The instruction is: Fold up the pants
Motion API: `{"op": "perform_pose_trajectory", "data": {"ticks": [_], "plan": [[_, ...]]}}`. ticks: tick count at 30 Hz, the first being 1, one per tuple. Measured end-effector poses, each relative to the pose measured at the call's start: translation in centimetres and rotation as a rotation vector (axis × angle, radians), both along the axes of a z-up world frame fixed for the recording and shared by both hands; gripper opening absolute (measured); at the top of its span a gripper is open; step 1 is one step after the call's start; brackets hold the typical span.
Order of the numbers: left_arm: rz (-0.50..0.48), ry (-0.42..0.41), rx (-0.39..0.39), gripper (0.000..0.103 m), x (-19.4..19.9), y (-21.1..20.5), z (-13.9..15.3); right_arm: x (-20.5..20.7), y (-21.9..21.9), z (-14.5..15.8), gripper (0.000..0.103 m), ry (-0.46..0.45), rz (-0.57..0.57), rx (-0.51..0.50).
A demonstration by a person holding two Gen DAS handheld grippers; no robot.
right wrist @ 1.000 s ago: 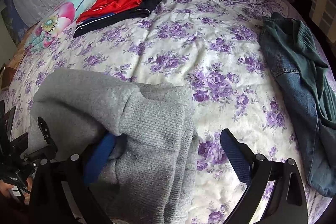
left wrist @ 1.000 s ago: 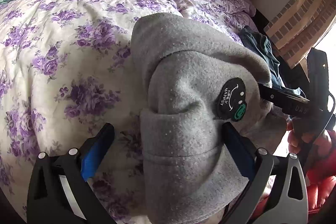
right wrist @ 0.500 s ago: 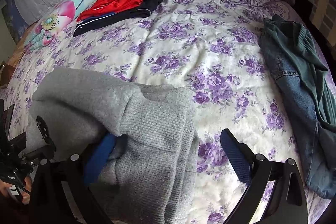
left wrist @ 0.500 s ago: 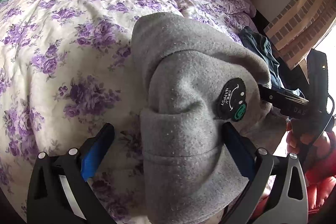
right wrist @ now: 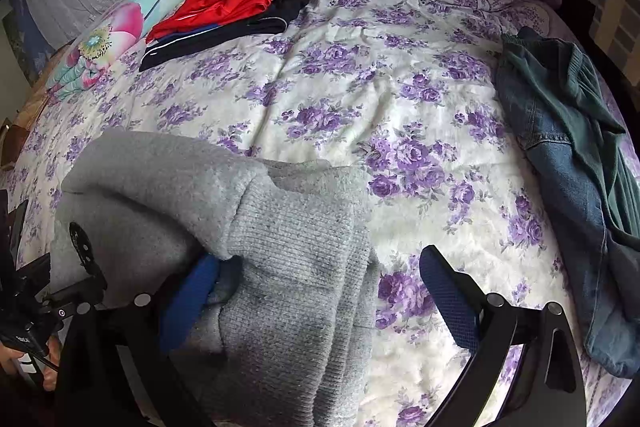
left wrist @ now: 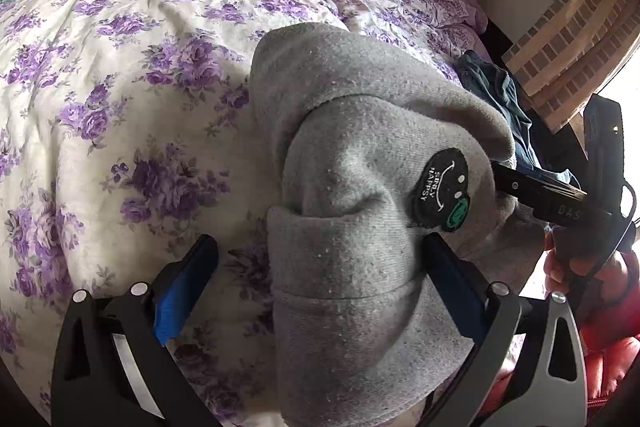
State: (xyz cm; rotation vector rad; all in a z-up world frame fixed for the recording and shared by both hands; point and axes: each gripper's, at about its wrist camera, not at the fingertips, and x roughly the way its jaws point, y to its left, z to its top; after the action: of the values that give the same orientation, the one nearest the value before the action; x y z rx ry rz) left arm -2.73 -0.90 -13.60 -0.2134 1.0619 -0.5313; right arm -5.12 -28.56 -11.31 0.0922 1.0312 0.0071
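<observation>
Grey sweatpants with a round black patch lie bunched on the floral bedspread. My left gripper is open, its jaws wide on either side of the grey fabric near the hem. In the right wrist view the same grey pants show a ribbed cuff. My right gripper is open, with the cuff draped between its jaws and over the left finger. The other gripper shows at the right edge of the left wrist view, against the pants.
A folded red and black stack and a flowered pillow lie at the far left of the bed. Jeans with a dark green garment lie at the right. A brick-patterned box stands beyond the bed.
Both views have shifted very slightly; the pants and both grippers stay in nearly the same place, jaws unchanged.
</observation>
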Motion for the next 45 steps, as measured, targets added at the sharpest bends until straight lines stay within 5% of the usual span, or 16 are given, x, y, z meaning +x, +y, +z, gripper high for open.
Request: {"op": "perform_pose_trajectory", "data": {"ticks": [12,16,19,23,26,30,32,33,37,45], "plan": [[-0.007,0.002,0.017,0.099,-0.1,-0.3,0.2,0.1,-0.1,0.0,0.100,-0.001,0.002,0.002],[-0.150,0.015,0.020,0.098,-0.9,-2.7,0.7,0.2,-0.5,0.1,0.100,0.005,0.007,0.035],[-0.201,-0.002,0.077,0.099,-1.3,-4.2,0.7,0.4,-2.0,-0.2,0.100,0.027,0.030,0.161],[-0.168,0.138,-0.085,0.099,0.1,-3.0,-1.2,0.6,-3.9,-1.1,0.100,0.047,0.056,0.386],[-0.166,0.137,-0.099,0.099,-0.1,-3.3,-1.4,1.1,-4.5,-1.7,0.099,0.049,0.065,0.473],[-0.158,0.131,-0.123,0.099,-0.4,-3.5,-1.4,2.2,-4.4,-3.6,0.079,0.062,0.074,0.547],[-0.160,0.116,-0.109,0.089,-0.6,-4.0,-0.7,2.1,-4.5,-3.8,0.067,0.051,0.054,0.578],[-0.171,0.089,-0.079,0.082,-0.6,-4.4,0.0,1.9,-4.2,-3.4,0.056,0.045,0.060,0.562],[-0.187,0.003,-0.040,0.057,-1.7,-5.3,2.4,0.8,-2.8,-0.2,0.047,-0.013,0.125,0.463],[-0.120,-0.187,-0.081,0.052,3.6,-2.5,9.5,5.6,-1.4,8.7,0.046,-0.224,0.200,0.412]]}}
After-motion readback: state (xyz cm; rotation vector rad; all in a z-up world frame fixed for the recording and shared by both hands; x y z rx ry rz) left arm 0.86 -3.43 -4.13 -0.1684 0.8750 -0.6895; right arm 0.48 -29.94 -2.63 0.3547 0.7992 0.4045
